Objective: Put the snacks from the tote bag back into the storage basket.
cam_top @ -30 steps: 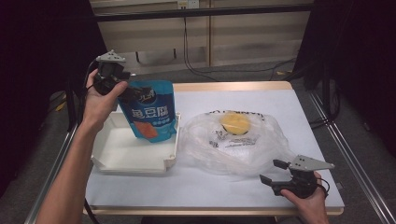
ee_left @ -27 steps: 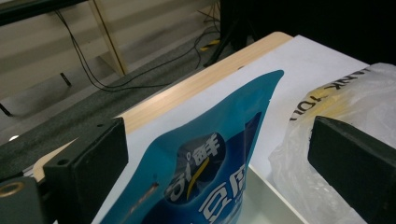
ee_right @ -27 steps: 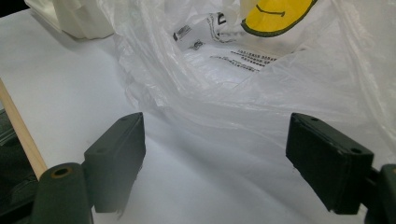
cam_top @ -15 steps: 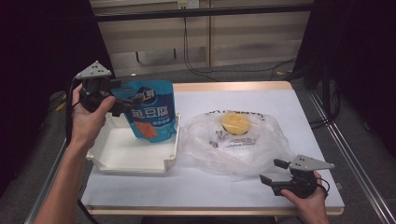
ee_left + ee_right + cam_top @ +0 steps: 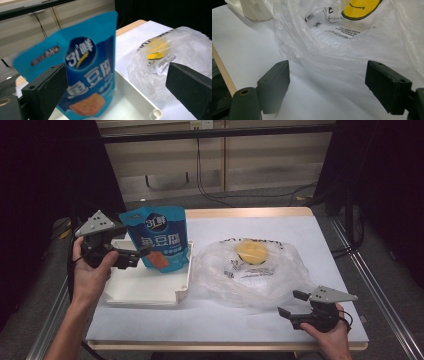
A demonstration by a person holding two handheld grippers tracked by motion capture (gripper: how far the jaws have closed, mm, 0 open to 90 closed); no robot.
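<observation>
Spreading across most of the high view, your worktop [image 5: 300, 235] wears a white sheet with a bare wooden rim at its 12 o'clock edge. Next in size, the clear plastic bag [image 5: 250, 270] lies crumpled a little to the 3 o'clock side of the middle, with a yellow round print [image 5: 251, 251] showing through it near its 12 o'clock part. At 9 o'clock from the bag, just beside it, sits the white tray [image 5: 150, 287], shallow and square.

Standing upright in the tray's 12 o'clock corner is the blue pouch [image 5: 162, 237], its printed face turned toward you; an orange picture shows near its foot.

Your left tongs [image 5: 142, 254] sit at the pouch's 9 o'clock side, over the tray's 9 o'clock edge, pointing toward 3 o'clock. In the left gripper view the two black jaws stand wide apart: the pouch [image 5: 82, 75] rises behind the left-hand jaw, and neither jaw presses on it.

Your right tongs [image 5: 291, 302] rest low at about 5 o'clock on the worktop, just short of the bag's near edge, pointing toward 9 o'clock. In the right gripper view their jaws are spread wide, with bare sheet between them and the bag's film [image 5: 342, 50] beyond.
</observation>
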